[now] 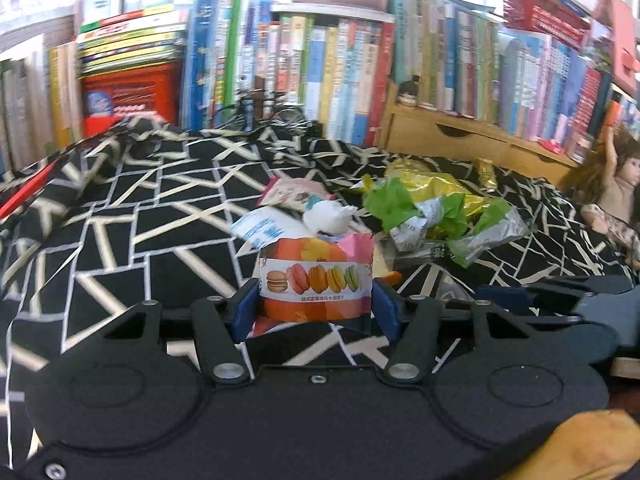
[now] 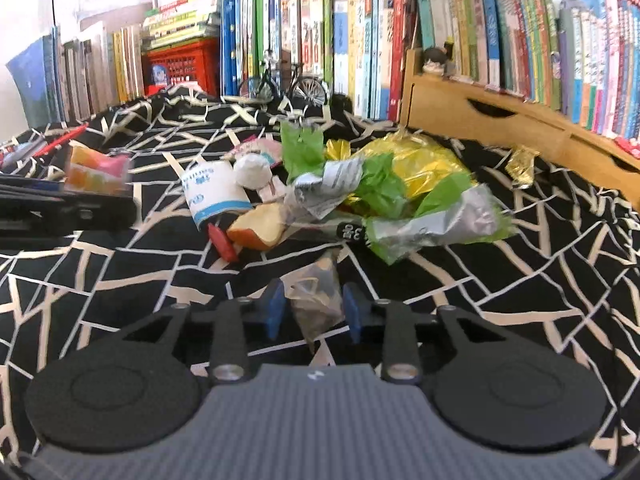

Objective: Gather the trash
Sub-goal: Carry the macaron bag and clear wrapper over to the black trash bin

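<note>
My left gripper is shut on an orange and pink macaron wrapper, which stands upright between the blue pads. That wrapper also shows blurred at the left of the right wrist view. My right gripper is shut on a small clear plastic bag with dark bits inside, low over the cloth. Ahead lies a trash pile: a green and silver wrapper, gold foil, a white paper ball, a white and blue packet and a bread piece.
A black cloth with cream lines covers the table. Rows of books and a wooden drawer unit stand behind. A model bicycle, a red crate, a small gold wrapper and a doll are nearby.
</note>
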